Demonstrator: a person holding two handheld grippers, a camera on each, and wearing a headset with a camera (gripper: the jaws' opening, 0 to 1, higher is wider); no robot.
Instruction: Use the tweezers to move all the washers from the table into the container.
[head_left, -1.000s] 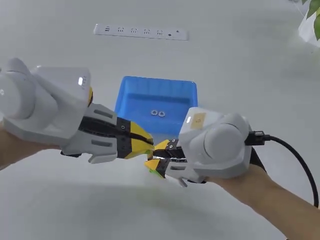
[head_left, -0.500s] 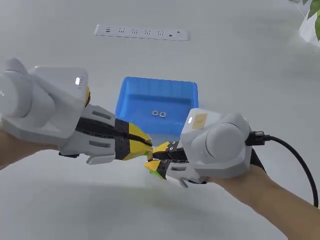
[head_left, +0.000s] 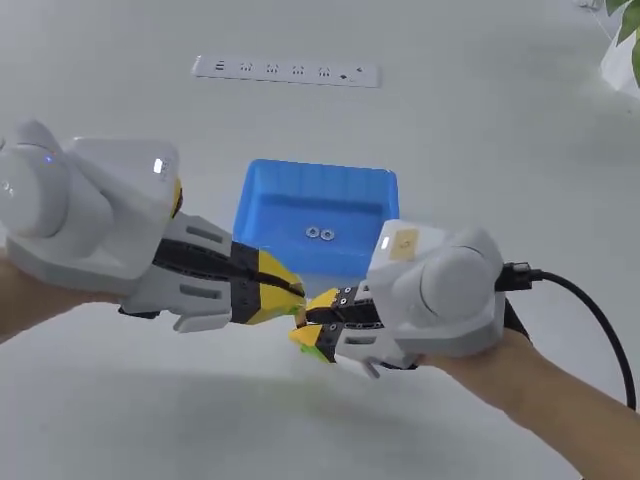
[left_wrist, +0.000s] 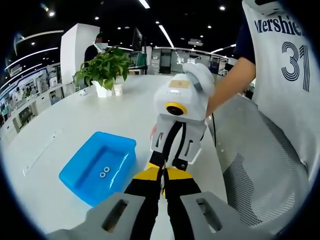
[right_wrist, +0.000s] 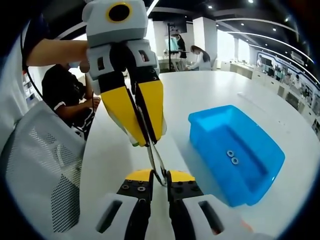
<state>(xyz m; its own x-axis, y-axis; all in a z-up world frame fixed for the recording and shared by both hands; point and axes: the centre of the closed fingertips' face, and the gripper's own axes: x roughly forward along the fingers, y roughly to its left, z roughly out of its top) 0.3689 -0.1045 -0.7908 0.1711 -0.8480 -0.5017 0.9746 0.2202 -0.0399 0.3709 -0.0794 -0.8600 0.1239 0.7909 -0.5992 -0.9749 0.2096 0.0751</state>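
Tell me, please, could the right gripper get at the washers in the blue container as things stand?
Probably not yet. The right gripper is shut on the tweezers, whose other end the left gripper also clamps, tying them together. The blue container is open-topped with nothing over the washers.

- Table (head_left: 480, 130): white, plain top, runs across the head view.
- Power strip (head_left: 286, 71): white, long, lies flat on the table at 12 o'clock of the head view.
- Potted plant (left_wrist: 103, 67): green leaves in a white pot, stands on the table at 11 o'clock of the left gripper view.
- Mesh chair (right_wrist: 40, 165): pale grey, at 8 o'clock of the right gripper view.
- Seated person (right_wrist: 67, 95): dark clothes, at 9 o'clock of the right gripper view, beyond the chair.
- Ceiling lights (left_wrist: 165, 35): strips and spots, at 12 o'clock of the left gripper view.
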